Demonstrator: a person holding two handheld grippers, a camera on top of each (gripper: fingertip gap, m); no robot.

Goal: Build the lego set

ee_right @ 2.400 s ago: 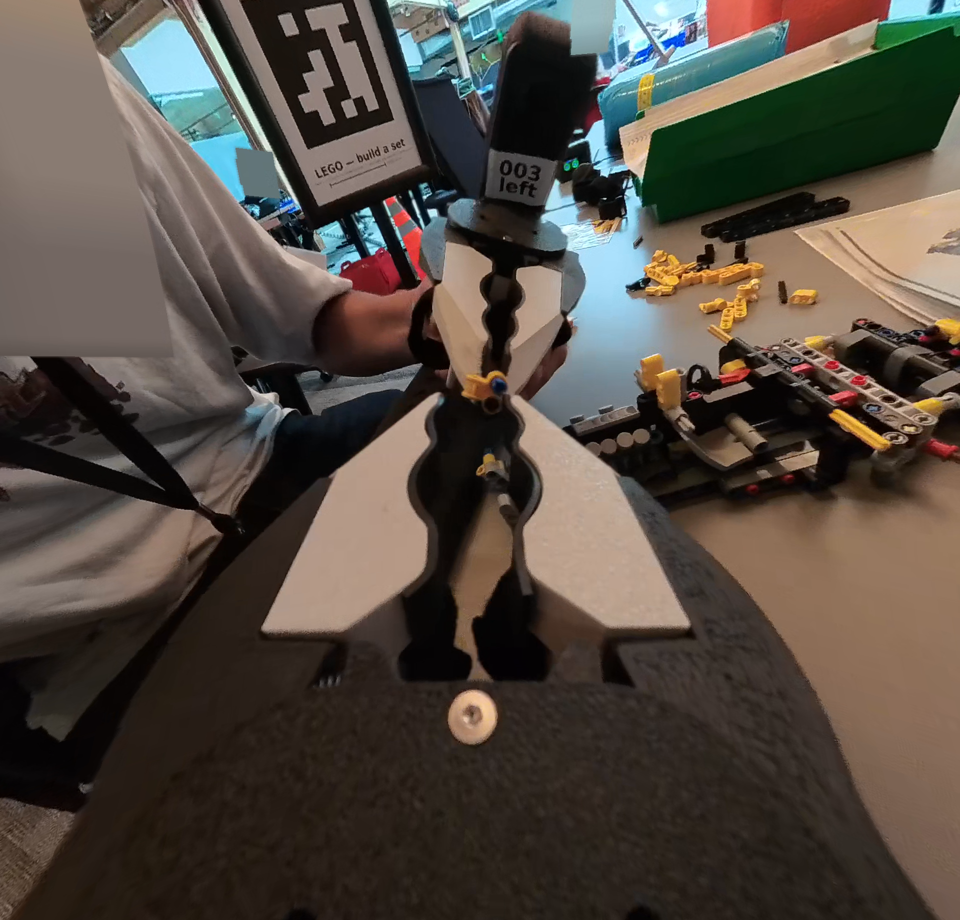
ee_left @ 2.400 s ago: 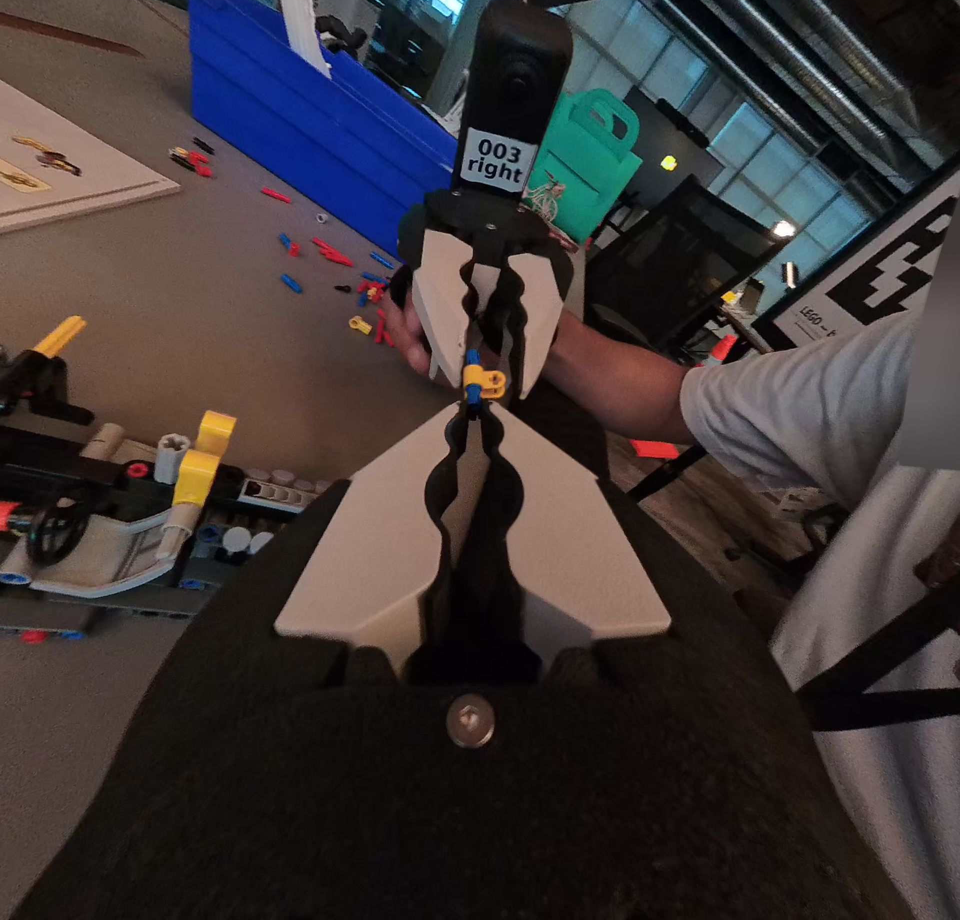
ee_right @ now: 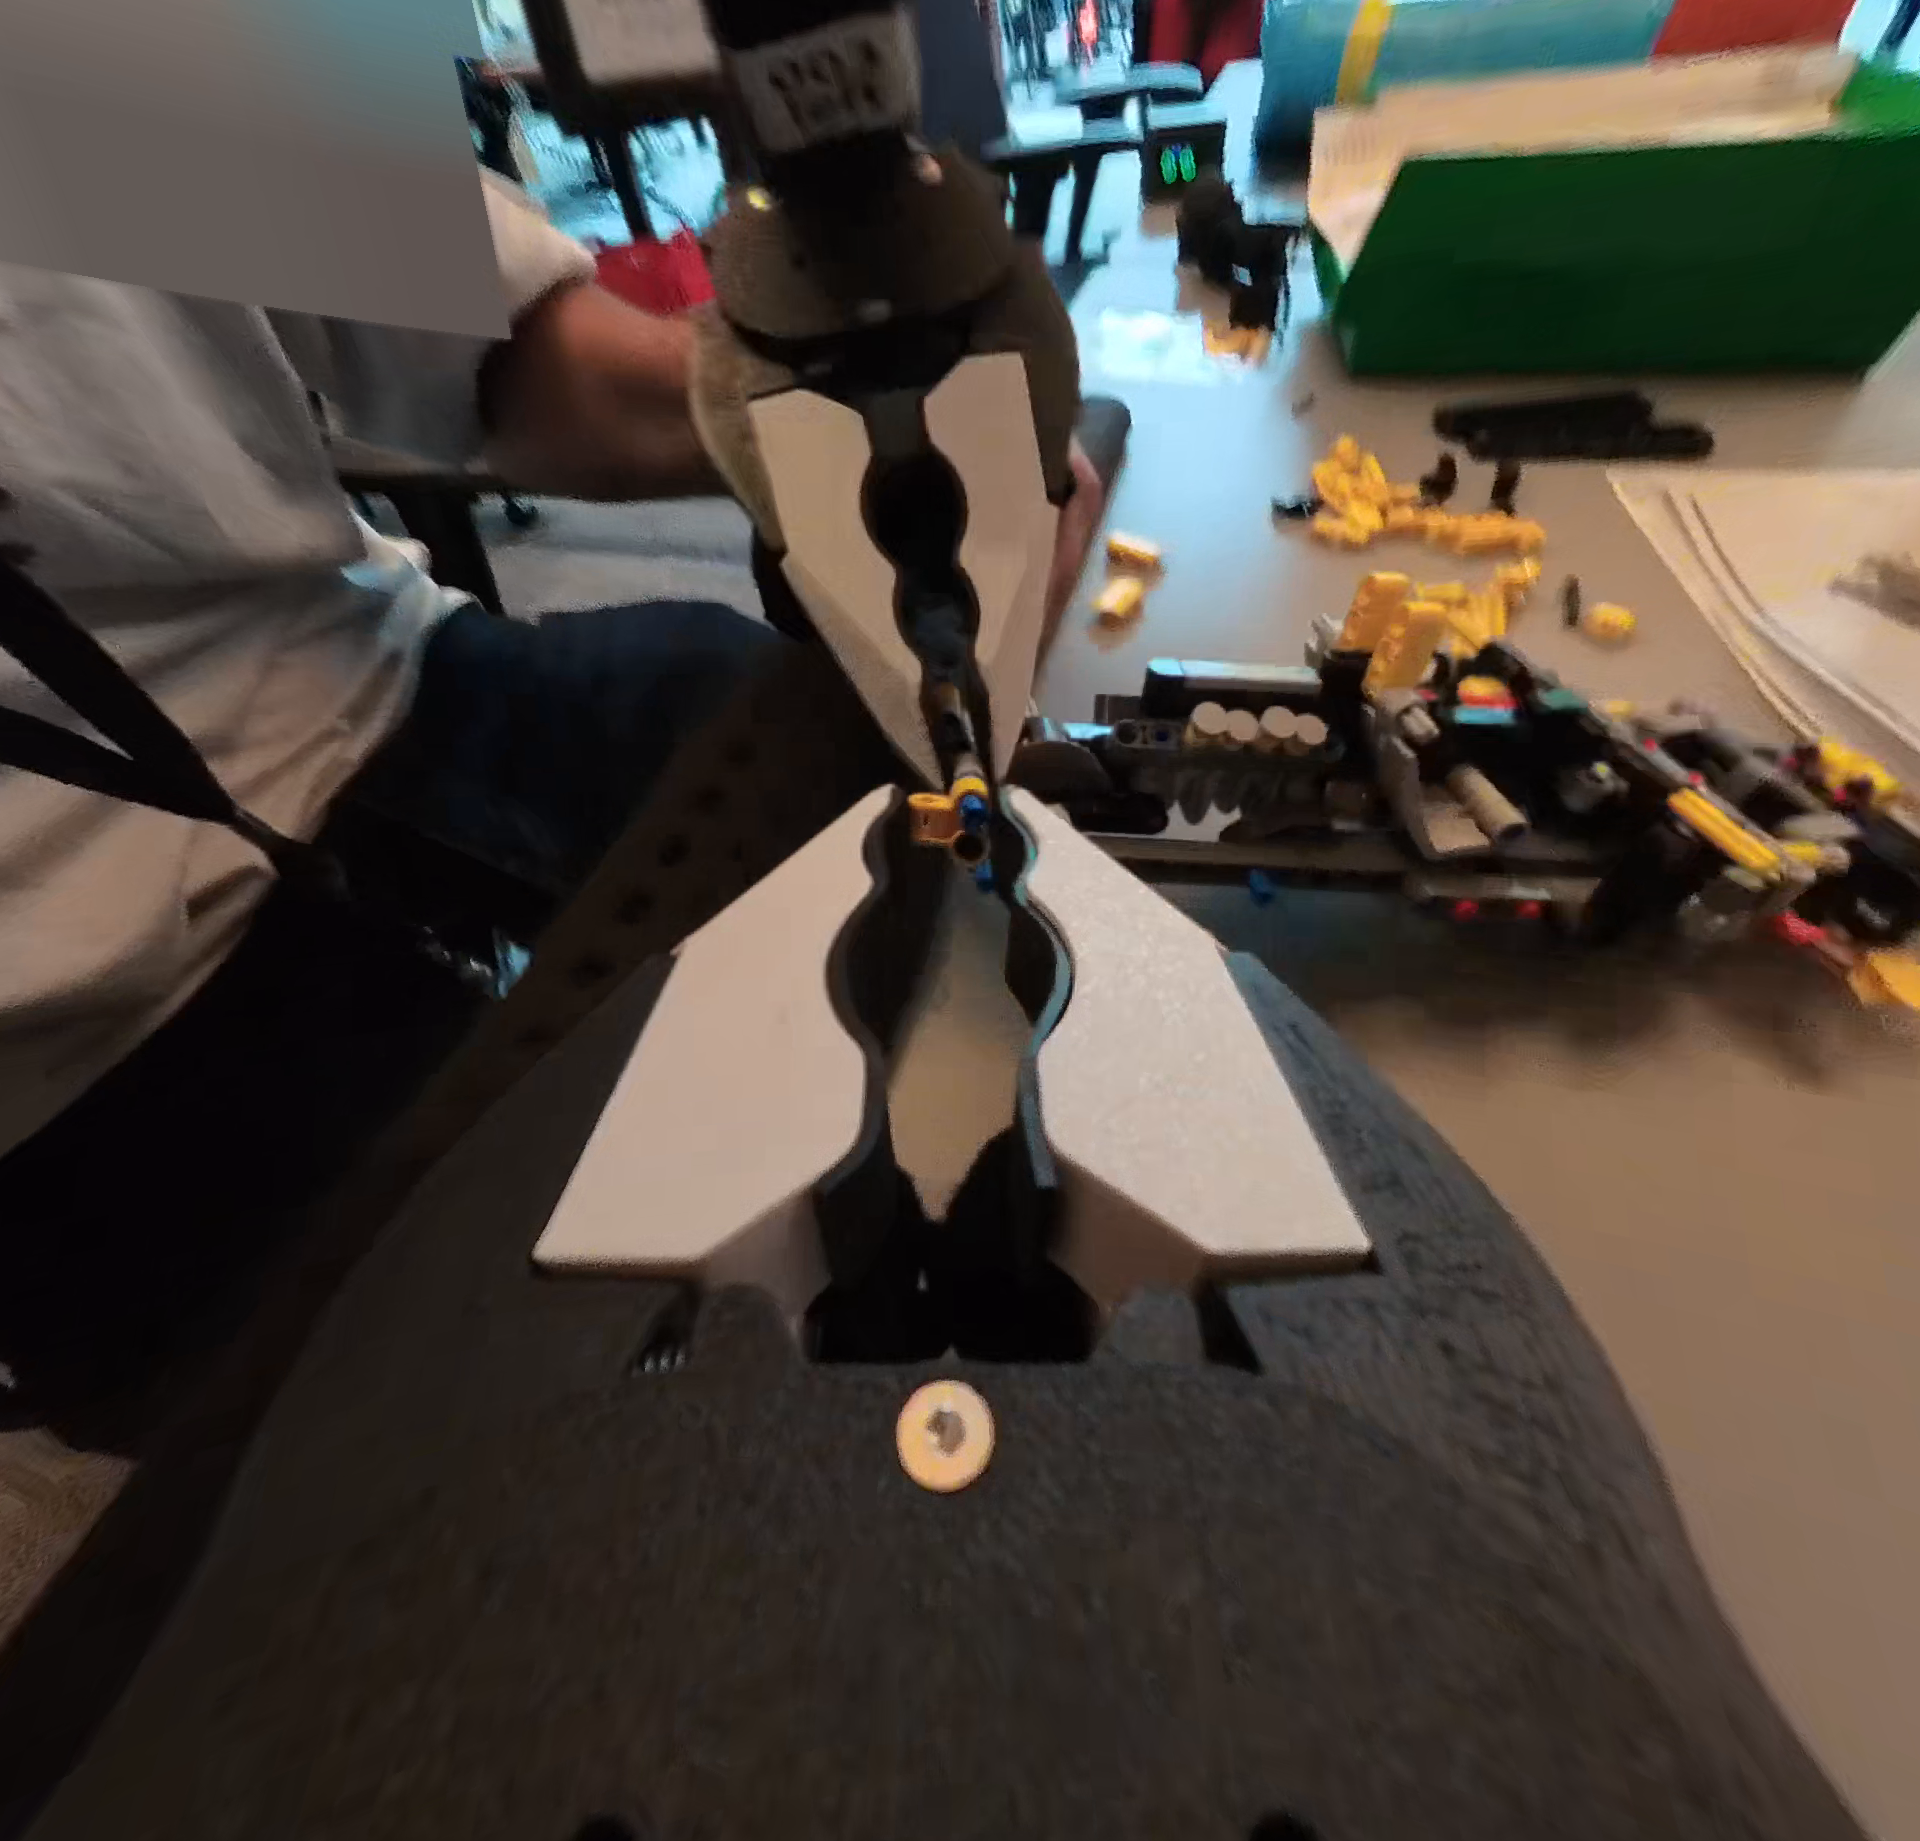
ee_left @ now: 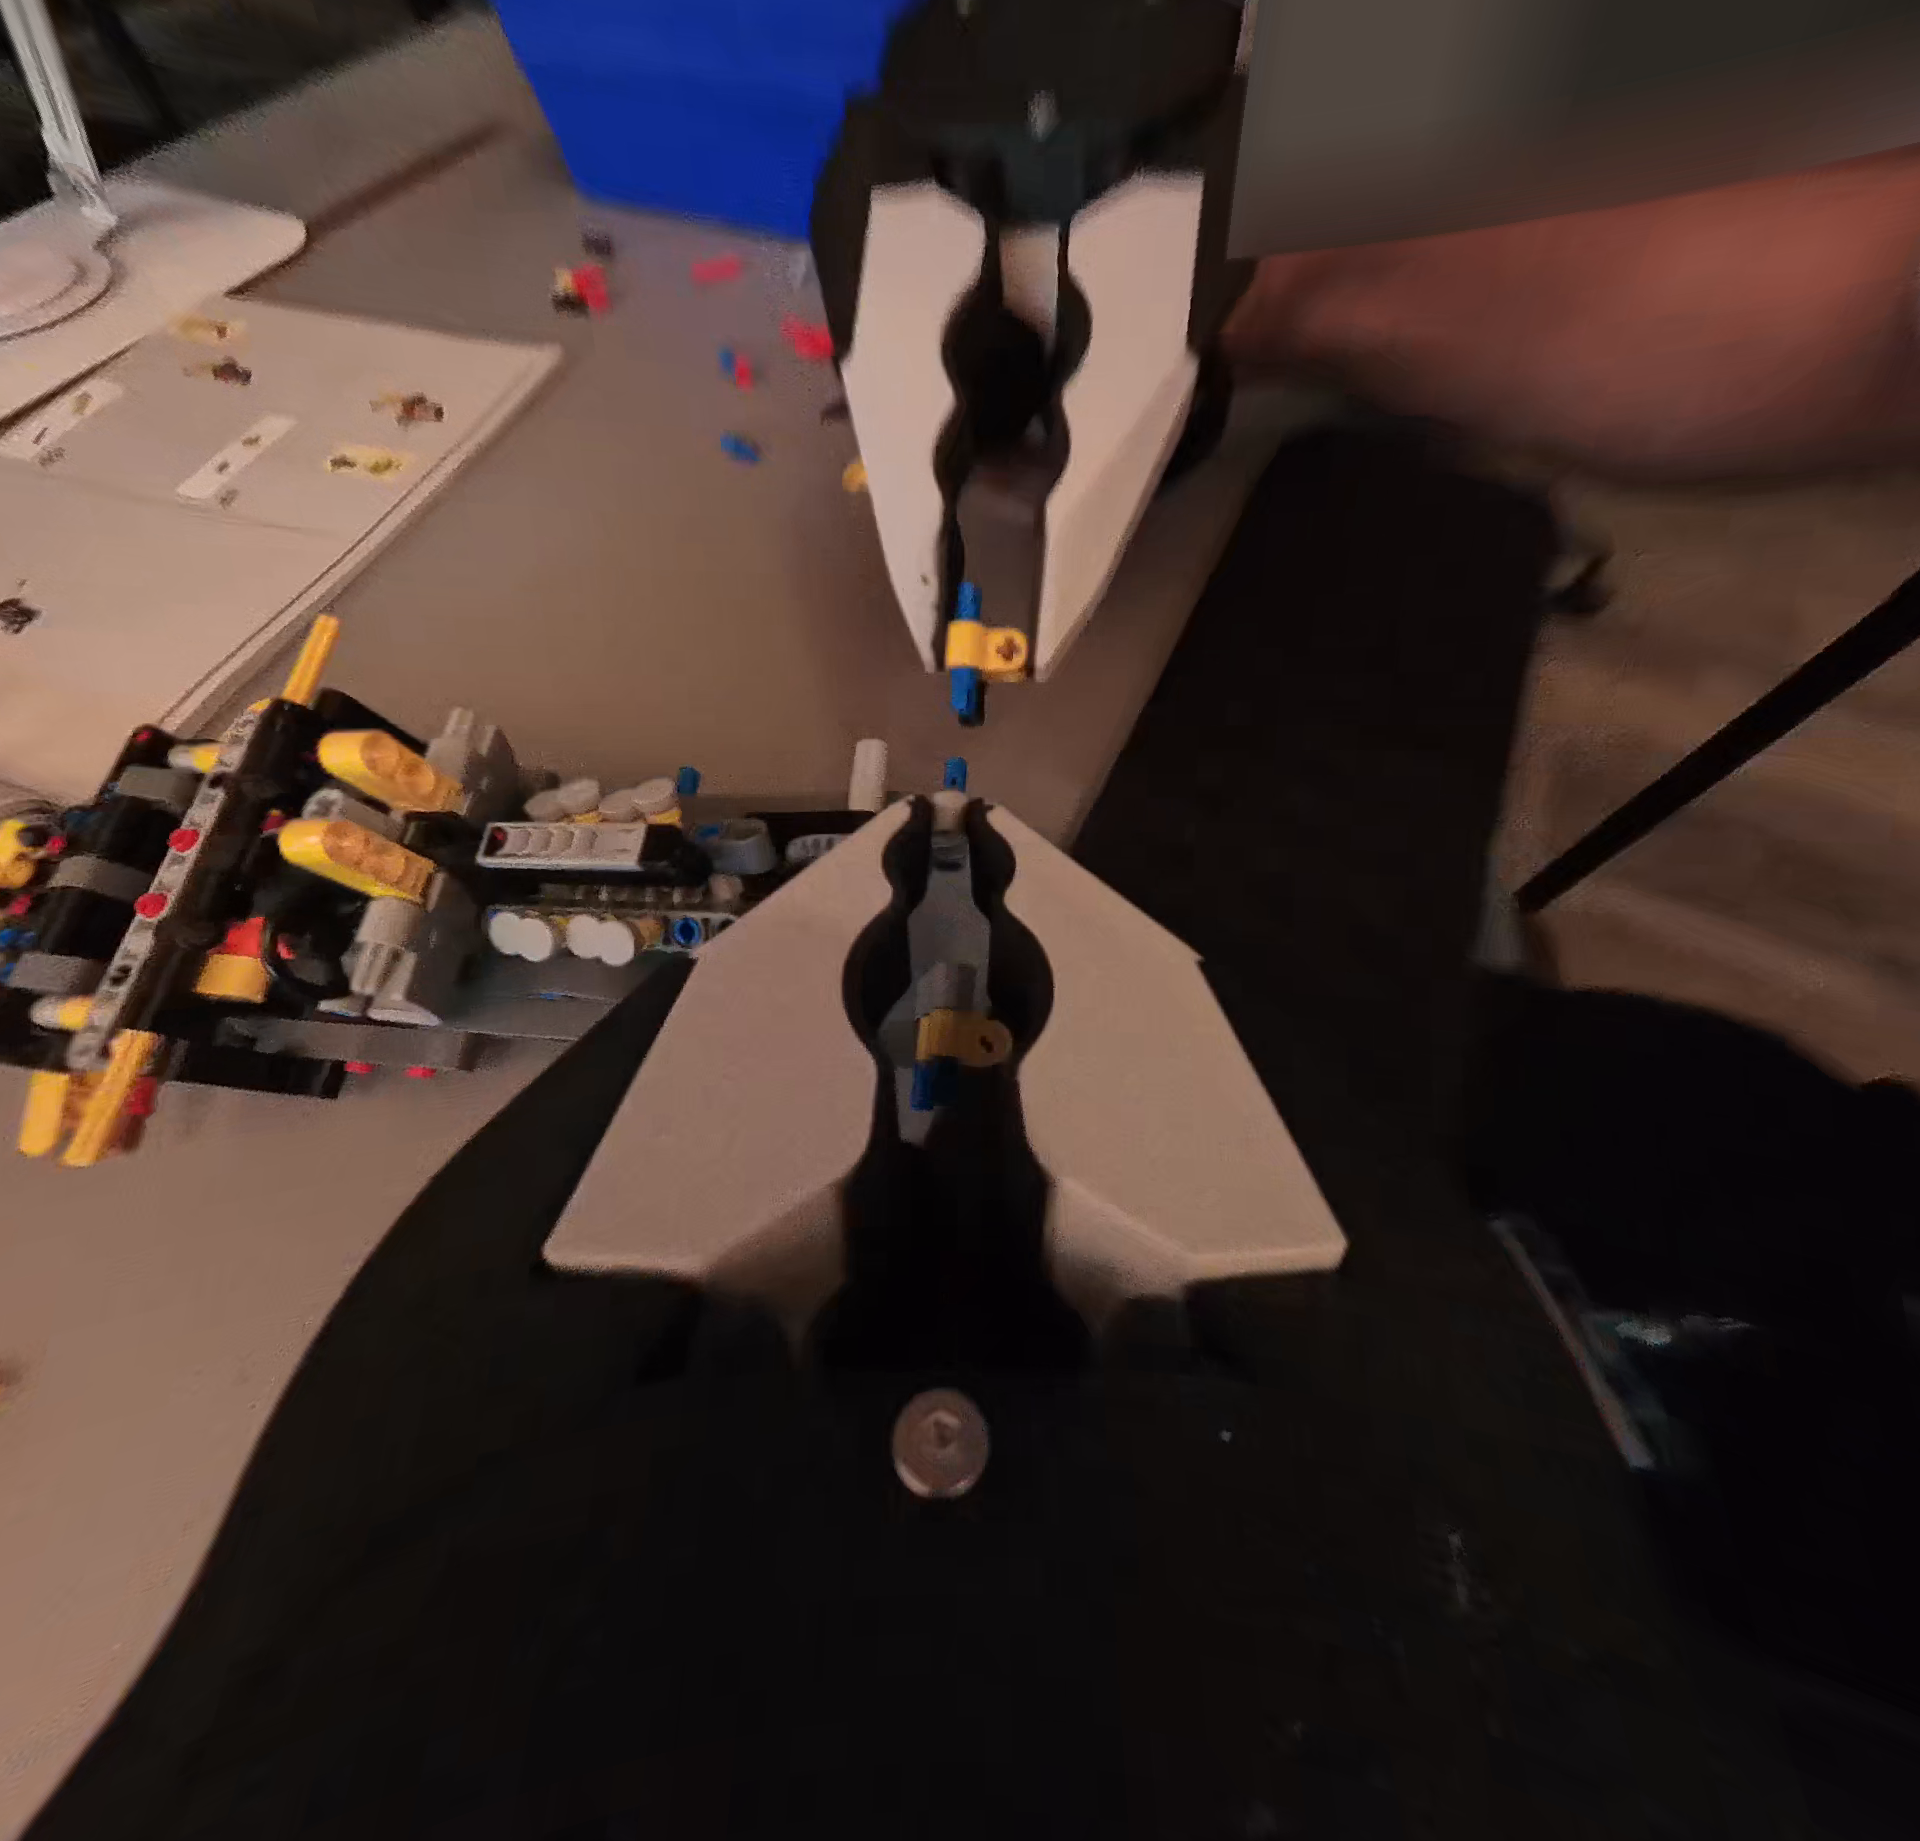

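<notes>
Grey desk (ee_left: 582,586), loose bricks; half-built lego model (ee_left: 312,918) rests left. Right gripper (ee_left: 982,664) jaws clamped on yellow connector (ee_left: 987,645) with blue pin, raised clear. Left gripper (ee_left: 940,809) jaws together, possibly pinching something small.

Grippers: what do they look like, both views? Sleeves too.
Left gripper and right gripper match: two pale grey wedge-shaped fingers with wavy black inner pads, on a black textured body with a silver screw. The facing unit carries a white label. The person wears a light short sleeve.
</notes>
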